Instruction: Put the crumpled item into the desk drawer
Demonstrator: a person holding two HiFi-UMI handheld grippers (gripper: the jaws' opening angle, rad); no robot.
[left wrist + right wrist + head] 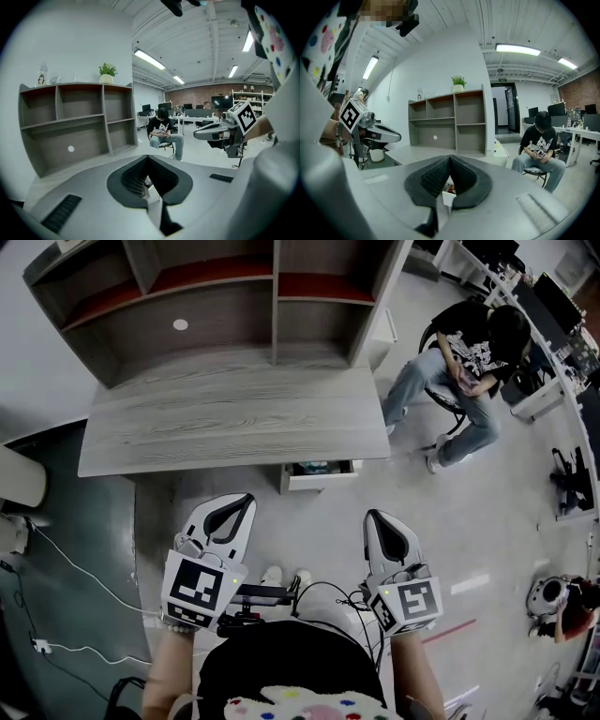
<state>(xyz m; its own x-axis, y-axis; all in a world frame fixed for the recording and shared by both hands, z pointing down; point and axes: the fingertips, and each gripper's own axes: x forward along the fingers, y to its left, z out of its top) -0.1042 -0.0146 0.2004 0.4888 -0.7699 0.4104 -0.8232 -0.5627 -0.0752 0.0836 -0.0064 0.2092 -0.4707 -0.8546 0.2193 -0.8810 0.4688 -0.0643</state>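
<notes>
The white desk drawer (pixel 320 474) stands pulled out under the front edge of the grey wooden desk (pixel 234 418). Dark, bluish contents show inside it; I cannot pick out a crumpled item. My left gripper (pixel 246 500) and right gripper (pixel 374 517) hover side by side above the floor, short of the drawer, both pointing toward the desk. In the left gripper view the left gripper (pixel 148 158) has its pads together with nothing between them. The right gripper (pixel 450 157) is shut and empty too. Through its jaw gap I see the drawer (pixel 448 197) front.
A hutch with open shelves (pixel 216 306) stands on the desk's back. A person sits on a chair (pixel 469 381) to the right of the desk. Another person (pixel 562 601) is at the far right. A white cable (pixel 75 568) runs across the floor at left.
</notes>
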